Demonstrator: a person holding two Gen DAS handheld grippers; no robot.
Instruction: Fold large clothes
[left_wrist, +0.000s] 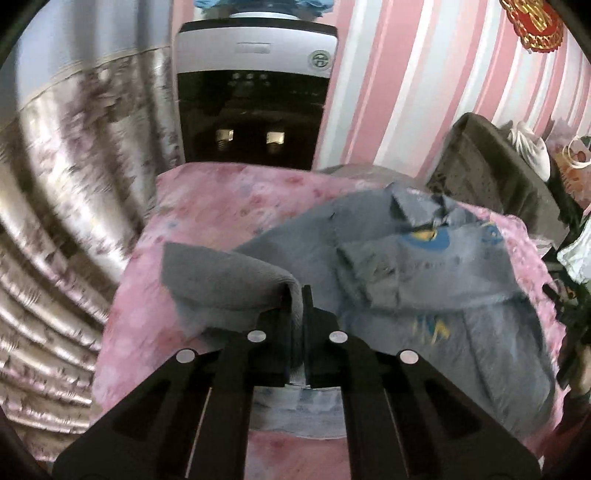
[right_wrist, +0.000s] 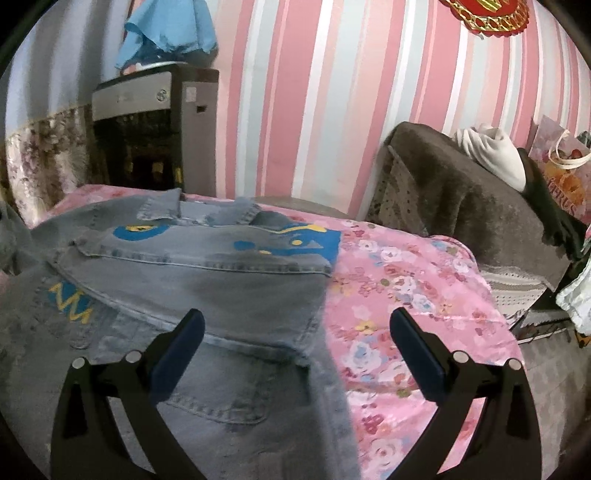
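Denim jacket (left_wrist: 424, 280) motion-blurred; red wall ornament (right_wrist: 484, 14) cut by top edge

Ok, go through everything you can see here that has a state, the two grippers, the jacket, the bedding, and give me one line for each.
Left gripper: shut on a fold of the jacket's grey denim, lifted off the bed.
Right gripper: open, holding nothing, above the jacket's edge.
Grey denim jacket with blue and yellow patches: spread on the bed, partly folded, collar toward the wall.
Pink floral bed cover: spread under the jacket.
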